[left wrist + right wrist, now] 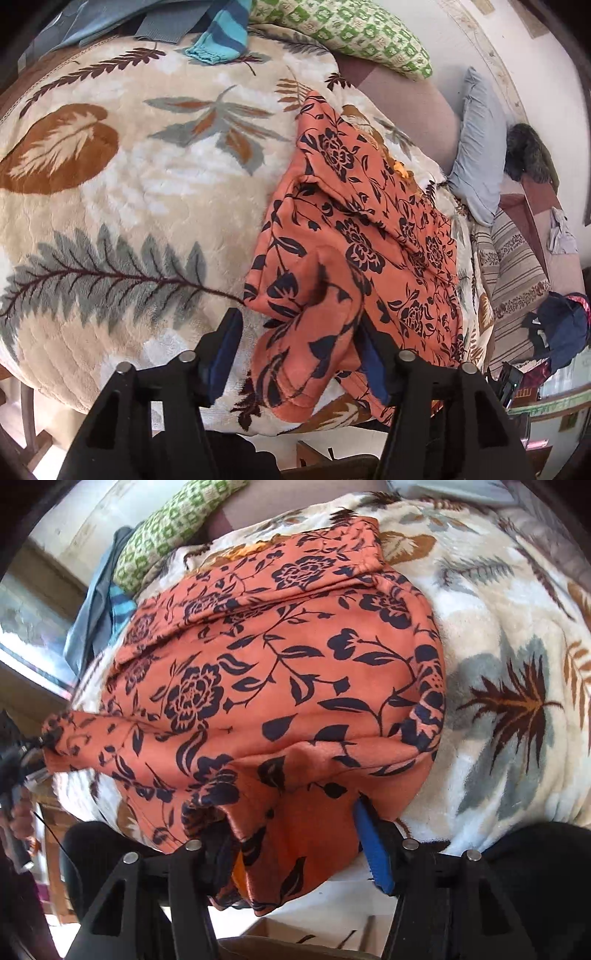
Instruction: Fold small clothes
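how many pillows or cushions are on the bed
2. The green patterned pillow lies at the far edge of the leaf blanket; the grey pillow sits right of it, by the wall. Others may be hidden.

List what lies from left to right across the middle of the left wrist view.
Leaf-print blanket → orange floral garment → grey-blue pillow → dark furry item.
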{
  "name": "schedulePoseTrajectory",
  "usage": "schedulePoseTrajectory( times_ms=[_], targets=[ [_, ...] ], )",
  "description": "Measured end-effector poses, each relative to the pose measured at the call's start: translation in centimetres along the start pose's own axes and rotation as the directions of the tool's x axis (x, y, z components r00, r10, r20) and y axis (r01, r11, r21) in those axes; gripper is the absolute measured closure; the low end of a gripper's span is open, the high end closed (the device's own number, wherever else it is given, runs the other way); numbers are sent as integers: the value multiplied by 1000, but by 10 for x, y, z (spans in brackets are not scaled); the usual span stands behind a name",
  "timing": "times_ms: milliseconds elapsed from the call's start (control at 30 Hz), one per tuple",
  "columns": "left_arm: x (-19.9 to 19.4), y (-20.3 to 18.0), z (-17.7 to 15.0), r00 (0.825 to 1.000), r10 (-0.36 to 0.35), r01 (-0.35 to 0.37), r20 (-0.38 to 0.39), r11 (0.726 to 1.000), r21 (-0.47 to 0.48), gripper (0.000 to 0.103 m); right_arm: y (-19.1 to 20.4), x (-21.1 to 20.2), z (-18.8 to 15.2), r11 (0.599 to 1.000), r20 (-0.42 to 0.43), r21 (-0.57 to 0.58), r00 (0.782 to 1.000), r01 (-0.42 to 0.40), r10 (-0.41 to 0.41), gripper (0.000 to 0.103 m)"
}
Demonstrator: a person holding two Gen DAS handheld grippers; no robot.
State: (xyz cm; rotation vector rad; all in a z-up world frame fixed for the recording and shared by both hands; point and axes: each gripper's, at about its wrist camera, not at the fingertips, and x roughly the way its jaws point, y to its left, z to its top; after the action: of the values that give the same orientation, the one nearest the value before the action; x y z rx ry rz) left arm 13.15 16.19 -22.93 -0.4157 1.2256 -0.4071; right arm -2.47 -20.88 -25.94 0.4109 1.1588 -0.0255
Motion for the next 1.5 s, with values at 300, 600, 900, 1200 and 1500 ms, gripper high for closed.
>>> schedulePoseTrajectory(
  times_ms=[300,600,900,1200,1500],
  targets=[
    [15,-23,-9,997,69,-61,-42,982,178,93,-17,-28,5,989,111,102,989,-104,93,100],
    [-20,-44,23,985,-172,168,23,978,123,94,-57,-63,52,894,305,281,916,-349,262,99],
    [-5,-50,109,979,-188,188,73,982,10,94,-121,-53,143,809,422,407,872,-425,246,100],
    [88,-56,234,994,-101,103,33,991,-81,93,-179,19,285,779,440,508,888,-366,131,100],
    [112,-18,252,971,-180,211,156,954,-211,57,-226,106,301,615,351,638,886,-463,303,92]
  ],
)
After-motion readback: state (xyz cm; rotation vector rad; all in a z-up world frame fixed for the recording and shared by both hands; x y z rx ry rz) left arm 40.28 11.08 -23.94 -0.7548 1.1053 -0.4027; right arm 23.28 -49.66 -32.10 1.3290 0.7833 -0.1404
